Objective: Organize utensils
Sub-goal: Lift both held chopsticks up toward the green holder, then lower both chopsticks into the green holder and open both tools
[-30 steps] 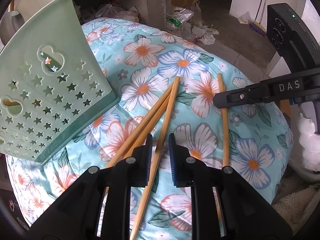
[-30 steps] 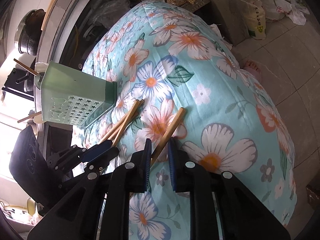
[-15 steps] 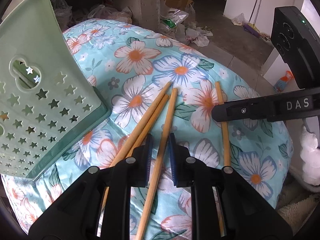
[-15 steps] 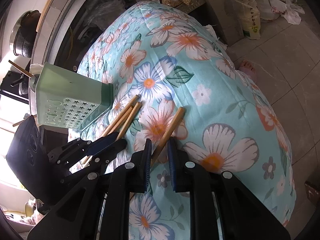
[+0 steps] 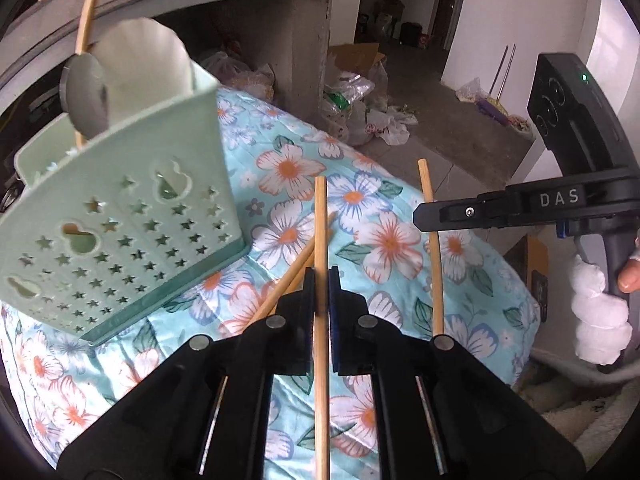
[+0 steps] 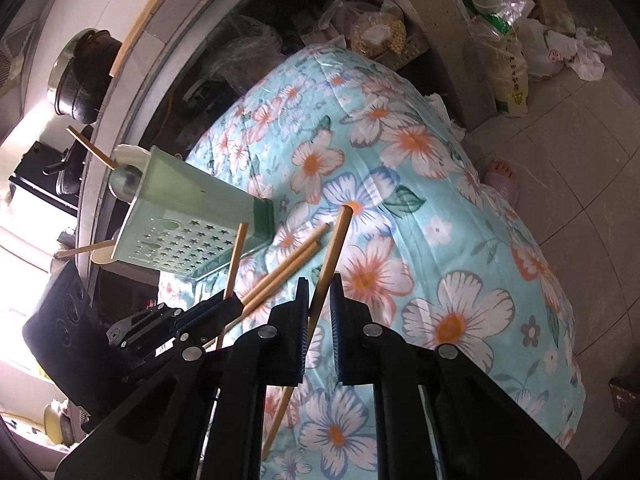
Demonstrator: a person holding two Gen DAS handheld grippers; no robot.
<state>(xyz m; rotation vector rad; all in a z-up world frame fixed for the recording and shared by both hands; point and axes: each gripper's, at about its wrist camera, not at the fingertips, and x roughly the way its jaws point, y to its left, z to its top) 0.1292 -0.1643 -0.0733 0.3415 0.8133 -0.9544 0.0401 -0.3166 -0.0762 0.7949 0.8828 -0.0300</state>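
Left gripper (image 5: 321,292) is clamping one long round wooden chopstick (image 5: 321,216); a second ago that stick was lying loose between wider jaws on the quilt, and it is now standing clear of the cloth — jaws shut on it. Right gripper (image 6: 320,300) is closing on a second wooden chopstick (image 6: 334,248), pads pressing it, tip lifted off the fabric where earlier it lay flat. Two more smooth chopsticks (image 6: 288,270) are staying crossed on the turquoise flower-print quilted cover (image 6: 460,240). The pale green plastic holder with star-shaped cutouts (image 5: 132,224) is sitting tilted at the cover's edge, holding a white spoon (image 5: 148,60) and a metal ladle (image 5: 84,96).
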